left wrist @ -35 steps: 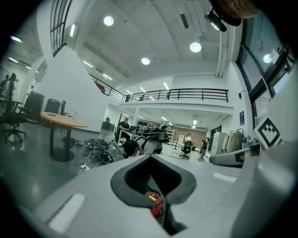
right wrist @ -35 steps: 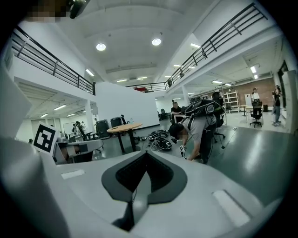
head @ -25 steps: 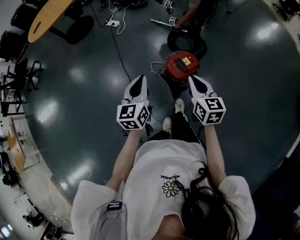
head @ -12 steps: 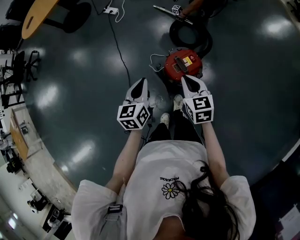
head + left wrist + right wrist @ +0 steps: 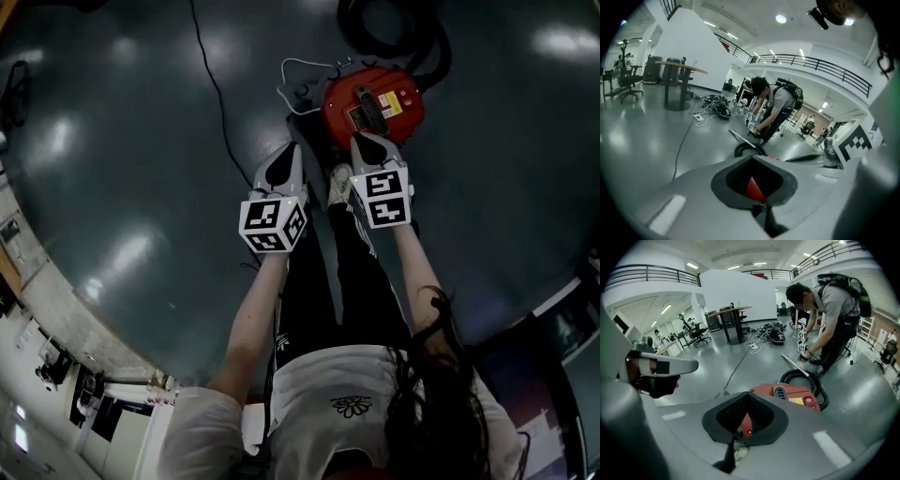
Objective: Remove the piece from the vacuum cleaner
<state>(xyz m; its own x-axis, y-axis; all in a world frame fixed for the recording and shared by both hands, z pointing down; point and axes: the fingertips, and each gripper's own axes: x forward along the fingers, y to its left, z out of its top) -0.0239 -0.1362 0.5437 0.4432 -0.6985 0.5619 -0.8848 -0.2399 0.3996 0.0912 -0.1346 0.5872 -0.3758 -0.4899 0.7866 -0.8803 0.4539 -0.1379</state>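
Observation:
The red canister vacuum cleaner (image 5: 372, 101) stands on the dark floor just ahead of my feet, its black hose (image 5: 394, 33) coiled behind it. It has a black handle and a yellow label on top. My right gripper (image 5: 362, 141) is shut and empty, with its tip at the vacuum's near edge. To the left of the vacuum and apart from it, my left gripper (image 5: 292, 150) is shut on nothing. In the right gripper view the vacuum (image 5: 787, 396) lies right beyond the jaws. In the left gripper view only a red sliver (image 5: 754, 188) shows through the jaw gap.
A black power cable (image 5: 217, 89) runs across the floor to the left, with a white cord (image 5: 298, 70) by the vacuum. A person (image 5: 829, 310) bends over a metal tube (image 5: 794, 363) past the hose. A round table (image 5: 678, 71) and chairs stand far left.
The person has stepped toward the vacuum. Both grippers came forward; the right one now reaches the vacuum's near edge. Both stayed shut.

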